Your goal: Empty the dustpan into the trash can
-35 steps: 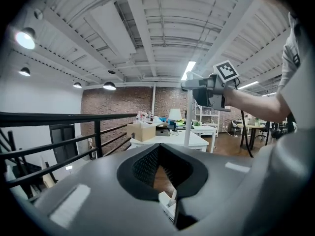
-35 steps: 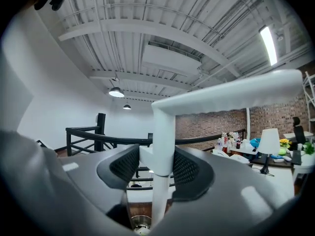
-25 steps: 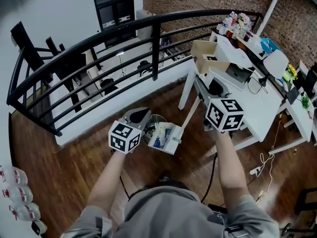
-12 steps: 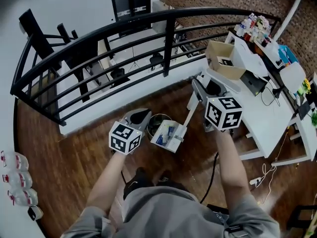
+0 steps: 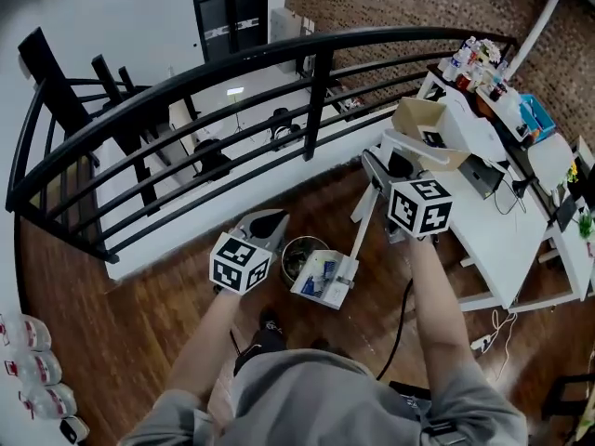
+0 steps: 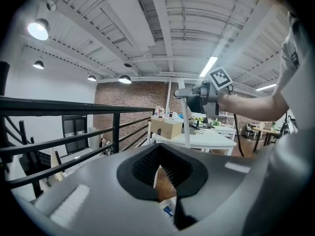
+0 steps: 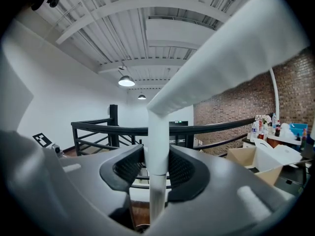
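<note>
The fingers (image 7: 129,170) of the right gripper (image 7: 157,165) were clamped on the white handle (image 7: 211,63), one pad pressed to each side of it. They had just been closing a little tighter on that handle. The fingers (image 6: 141,167) of the left gripper (image 6: 159,155) met at their tips and held nothing; only a sliver of floor and litter showed through the gap behind them.

The dustpan (image 5: 323,279) hung at the lower end of the long handle, low over the wooden floor (image 5: 139,323). It sat just beside the small round trash can (image 5: 296,252), on the can's right in the head view. Its near edge overlapped the can's rim in the picture, but whether the two touched could not be told. Blue and white scraps (image 5: 312,269) lay in the pan, so nothing looked tipped out yet.

The step in hand seemed to be the approach, lining the pan up with the can. The next move would call for bringing the pan's open lip over the can's mouth. The handle would then have to tilt so the scraps slid forward and down. The can's opening looked small against the pan, so the pour would need careful aim. The free left gripper was close enough to steady the can or the pan.
</note>
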Action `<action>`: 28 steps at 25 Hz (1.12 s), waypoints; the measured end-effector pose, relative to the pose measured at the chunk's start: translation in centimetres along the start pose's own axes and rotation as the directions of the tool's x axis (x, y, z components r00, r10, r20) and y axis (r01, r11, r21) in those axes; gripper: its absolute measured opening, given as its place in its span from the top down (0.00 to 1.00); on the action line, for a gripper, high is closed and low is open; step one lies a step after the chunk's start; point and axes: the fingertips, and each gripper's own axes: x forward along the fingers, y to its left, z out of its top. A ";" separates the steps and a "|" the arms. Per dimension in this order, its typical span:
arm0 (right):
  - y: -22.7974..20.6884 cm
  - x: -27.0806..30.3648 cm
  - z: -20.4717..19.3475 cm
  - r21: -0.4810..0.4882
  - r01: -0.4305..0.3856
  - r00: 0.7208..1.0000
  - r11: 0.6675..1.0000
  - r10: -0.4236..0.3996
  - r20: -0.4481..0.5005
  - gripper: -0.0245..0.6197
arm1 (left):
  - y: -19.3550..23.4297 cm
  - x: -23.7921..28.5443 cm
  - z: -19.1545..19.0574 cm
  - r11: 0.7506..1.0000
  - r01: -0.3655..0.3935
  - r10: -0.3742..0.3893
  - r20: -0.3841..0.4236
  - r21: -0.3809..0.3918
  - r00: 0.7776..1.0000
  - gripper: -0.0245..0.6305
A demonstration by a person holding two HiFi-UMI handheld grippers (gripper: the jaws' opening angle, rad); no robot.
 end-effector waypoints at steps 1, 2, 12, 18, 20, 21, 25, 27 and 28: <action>0.0 1.2 0.1 -0.001 -0.011 1.000 1.000 0.011 0.000 0.75 | 1.0 0.1 0.2 1.000 0.008 -0.008 0.003 -0.001 1.000 0.95; -0.1 2.4 0.4 -0.003 -0.021 1.000 1.000 0.021 0.000 0.75 | 1.9 0.3 0.5 1.000 0.016 -0.016 0.004 -0.003 1.000 0.95; -1.6 10.5 1.0 0.012 -0.031 0.999 0.999 0.031 -0.020 0.75 | 5.8 2.4 0.8 0.997 0.064 -0.065 -0.019 -0.031 0.998 0.95; -3.1 14.0 1.0 0.029 -0.061 0.998 0.998 0.061 -0.013 0.76 | 6.6 4.3 1.9 0.999 0.021 -0.022 -0.018 -0.030 1.000 0.95; -3.4 15.5 1.2 0.035 -0.071 0.997 0.997 0.072 -0.009 0.76 | 7.0 4.8 2.5 1.000 0.001 -0.002 -0.018 -0.028 1.000 0.96; -3.6 16.2 1.2 0.038 -0.076 0.997 0.996 0.077 -0.008 0.76 | 7.2 4.9 2.7 1.000 -0.008 0.008 -0.020 -0.028 1.000 0.95; -3.9 18.9 1.0 0.047 -0.104 0.994 0.994 0.104 -0.013 0.77 | 7.3 5.5 3.1 0.999 -0.045 0.044 -0.028 -0.030 0.999 0.95; -3.9 20.0 0.8 0.052 -0.120 0.992 0.991 0.121 -0.015 0.77 | 7.4 5.8 3.0 0.998 -0.063 0.061 -0.035 -0.032 0.998 0.95; -4.0 20.5 0.8 0.055 -0.128 0.992 0.990 0.129 -0.016 0.77 | 7.5 5.9 2.9 0.997 -0.071 0.070 -0.038 -0.034 0.997 0.95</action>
